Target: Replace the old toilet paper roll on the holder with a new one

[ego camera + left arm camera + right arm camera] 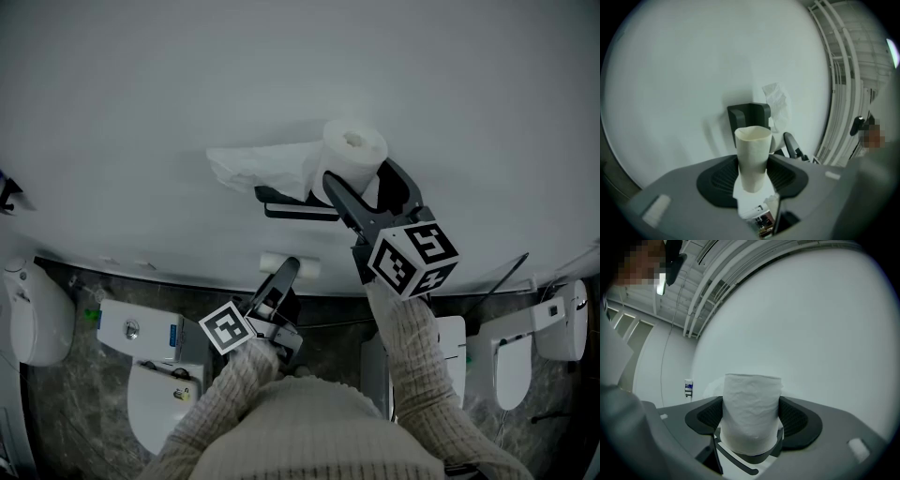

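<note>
Toilet paper roll (pixel 752 408), squeezed in the right hand-held gripper (pixel 364 183), should be slid straight onto the holder (pixel 298 211); the old tube (pixel 753 150) is pinched in the left hand-held gripper (pixel 752 177).

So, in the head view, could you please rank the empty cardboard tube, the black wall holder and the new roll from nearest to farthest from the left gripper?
From the left gripper:
1. Cardboard tube: in its claw.
2. Black holder: on the wall, just above.
3. New roll: farther up and right, in the right gripper's claw.
</note>
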Action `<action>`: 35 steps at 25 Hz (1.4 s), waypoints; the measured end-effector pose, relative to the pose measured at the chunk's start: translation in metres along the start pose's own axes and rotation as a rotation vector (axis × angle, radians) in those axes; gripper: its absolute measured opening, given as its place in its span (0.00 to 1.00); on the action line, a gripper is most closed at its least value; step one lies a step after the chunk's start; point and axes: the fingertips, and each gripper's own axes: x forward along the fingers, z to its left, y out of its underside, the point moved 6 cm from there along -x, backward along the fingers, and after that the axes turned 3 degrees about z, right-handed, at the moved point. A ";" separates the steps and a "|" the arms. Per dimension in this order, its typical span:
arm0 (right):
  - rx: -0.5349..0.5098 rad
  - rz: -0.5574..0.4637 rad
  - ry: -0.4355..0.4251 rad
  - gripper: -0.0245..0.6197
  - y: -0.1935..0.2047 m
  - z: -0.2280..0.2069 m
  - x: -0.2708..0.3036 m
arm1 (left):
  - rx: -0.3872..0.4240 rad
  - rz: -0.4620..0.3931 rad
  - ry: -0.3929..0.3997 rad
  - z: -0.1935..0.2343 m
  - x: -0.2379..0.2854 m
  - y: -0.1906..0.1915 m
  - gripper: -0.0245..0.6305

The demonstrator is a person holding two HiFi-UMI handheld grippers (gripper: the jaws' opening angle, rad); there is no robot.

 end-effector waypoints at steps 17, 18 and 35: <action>0.123 -0.058 0.084 0.61 0.013 -0.016 -0.064 | -0.013 0.061 0.015 -0.007 -0.001 0.028 0.30; 0.131 -0.061 0.087 0.61 0.014 -0.016 -0.069 | -0.013 0.062 0.015 -0.007 -0.001 0.030 0.30; 0.372 -0.053 0.196 0.61 0.073 -0.039 -0.111 | -0.044 0.088 -0.009 0.000 -0.007 0.046 0.30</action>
